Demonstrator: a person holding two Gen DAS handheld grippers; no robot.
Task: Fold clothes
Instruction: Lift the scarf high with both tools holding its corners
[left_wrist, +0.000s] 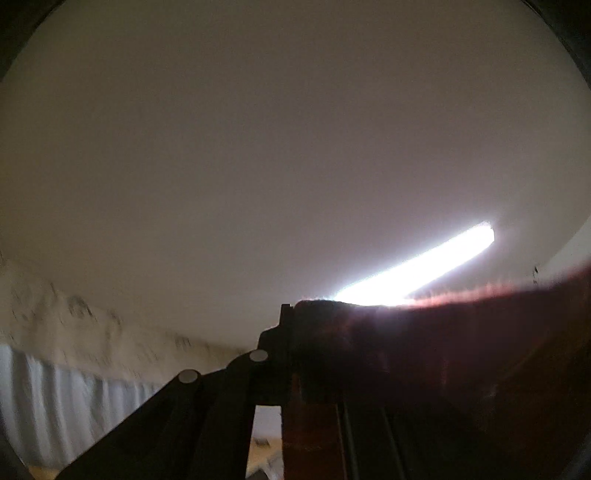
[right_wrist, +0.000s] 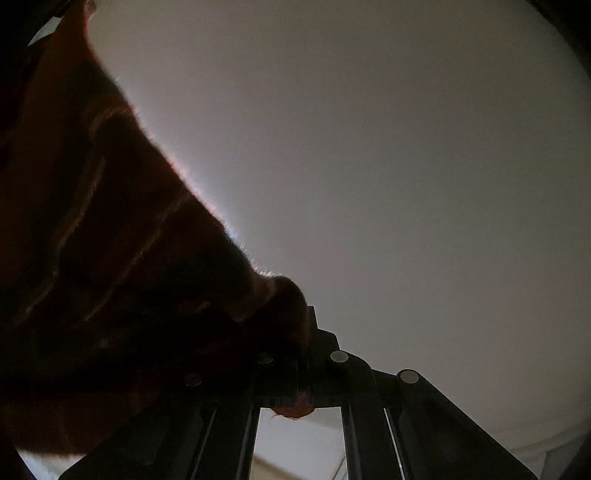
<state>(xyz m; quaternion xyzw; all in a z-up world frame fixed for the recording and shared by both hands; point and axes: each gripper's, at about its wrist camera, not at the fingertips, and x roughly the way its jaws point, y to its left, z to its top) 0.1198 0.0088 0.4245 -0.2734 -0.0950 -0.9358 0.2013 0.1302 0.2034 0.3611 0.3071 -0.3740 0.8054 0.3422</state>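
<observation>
Dim, backlit, blurred frames; a ceiling tube light (left_wrist: 417, 269) glares white, fisheye edges dark

A plain pale ceiling (left_wrist: 258, 129) fills most of both views. A long tube light (left_wrist: 417, 266) glows bright on it in the left view, above a scuffed wall (left_wrist: 74, 317) and a white pleated curtain (left_wrist: 66, 398).

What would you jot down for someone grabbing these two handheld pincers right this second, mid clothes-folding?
Left gripper: shut on an edge of the dark red garment, pointed up at the ceiling beside a lit tube lamp.
Right gripper: shut on the same striped cloth, which spreads away to the left of its view.
Done: the garment is gripped at two points and raised.
Left: no fold shows yet; lay it flat and fold it. No table or other surface is visible in either view.
</observation>
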